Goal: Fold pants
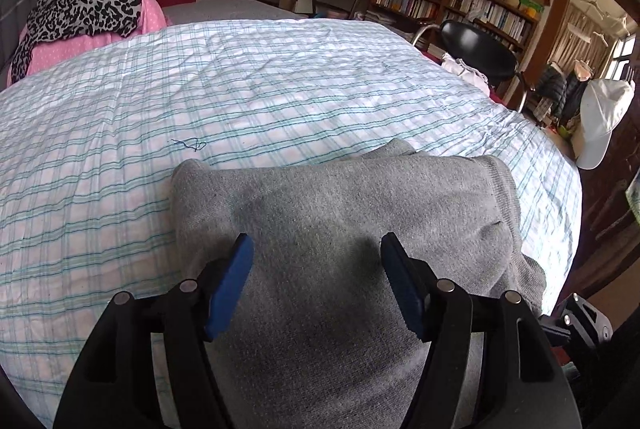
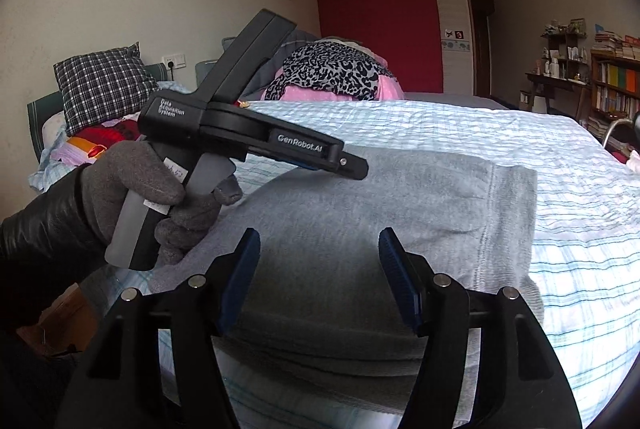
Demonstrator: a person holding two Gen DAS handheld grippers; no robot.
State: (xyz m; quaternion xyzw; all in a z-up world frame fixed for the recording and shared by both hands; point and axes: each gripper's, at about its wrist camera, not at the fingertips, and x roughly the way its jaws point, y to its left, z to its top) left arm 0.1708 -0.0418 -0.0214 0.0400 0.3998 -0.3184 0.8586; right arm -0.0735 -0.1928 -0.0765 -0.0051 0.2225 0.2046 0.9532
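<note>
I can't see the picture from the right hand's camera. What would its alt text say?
Folded grey sweatpants lie on a bed's blue-checked white sheet, with the right tool open above them, gripping nothing. At left, a grey-gloved hand holds the left tool over the fabric. A leopard-print cloth lies behind.

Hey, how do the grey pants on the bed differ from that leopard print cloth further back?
The grey pants are plain, while the leopard print cloth is spotted black on grey. The pants lie folded in a flat, tidy block near the front of the checked bedspread; the leopard cloth is draped loosely over a pink heap at the far end. The pants sit just ahead of both open grippers; the leopard cloth is far from them. Both are soft fabric.
</note>
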